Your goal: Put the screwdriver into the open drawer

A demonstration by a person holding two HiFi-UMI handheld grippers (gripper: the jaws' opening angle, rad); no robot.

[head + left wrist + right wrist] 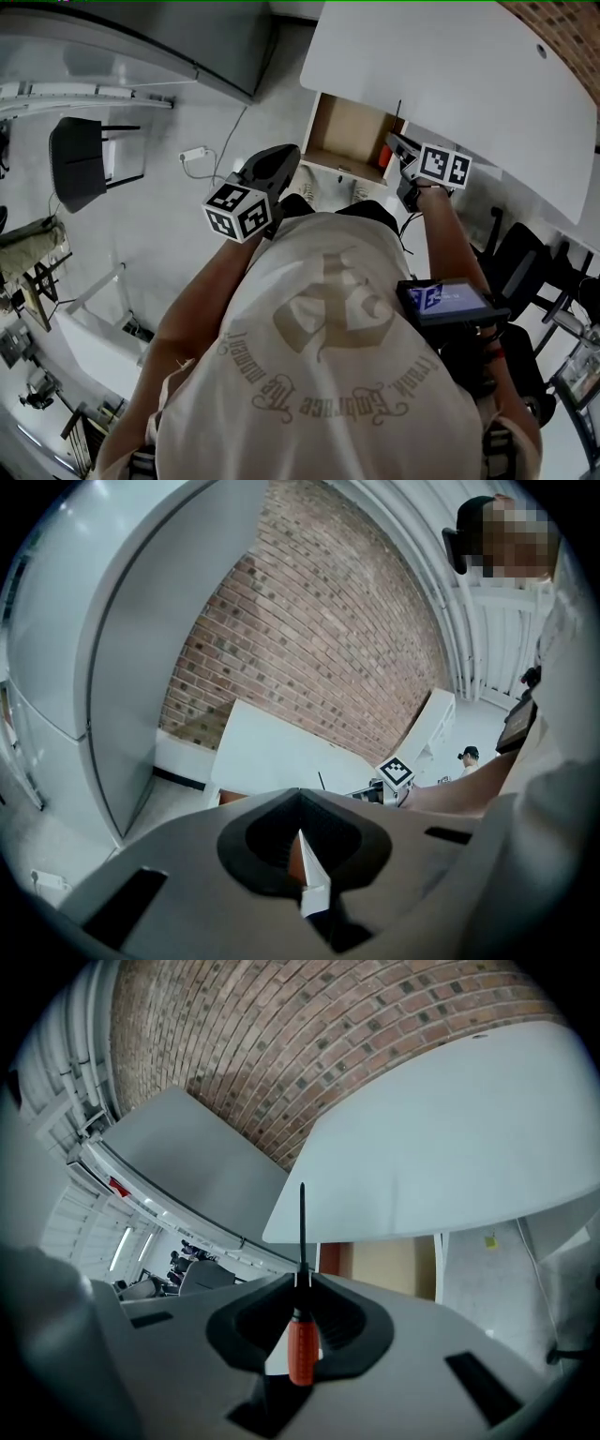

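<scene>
Right gripper view, 1 screwdriver [299,1352], 1 drawer [405,1266]

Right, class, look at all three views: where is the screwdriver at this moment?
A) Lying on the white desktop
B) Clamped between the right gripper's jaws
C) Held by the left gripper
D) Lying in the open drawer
B: the right gripper is shut on the screwdriver, red handle between its jaws and thin shaft pointing out past them, not yet in the open drawer.
</scene>
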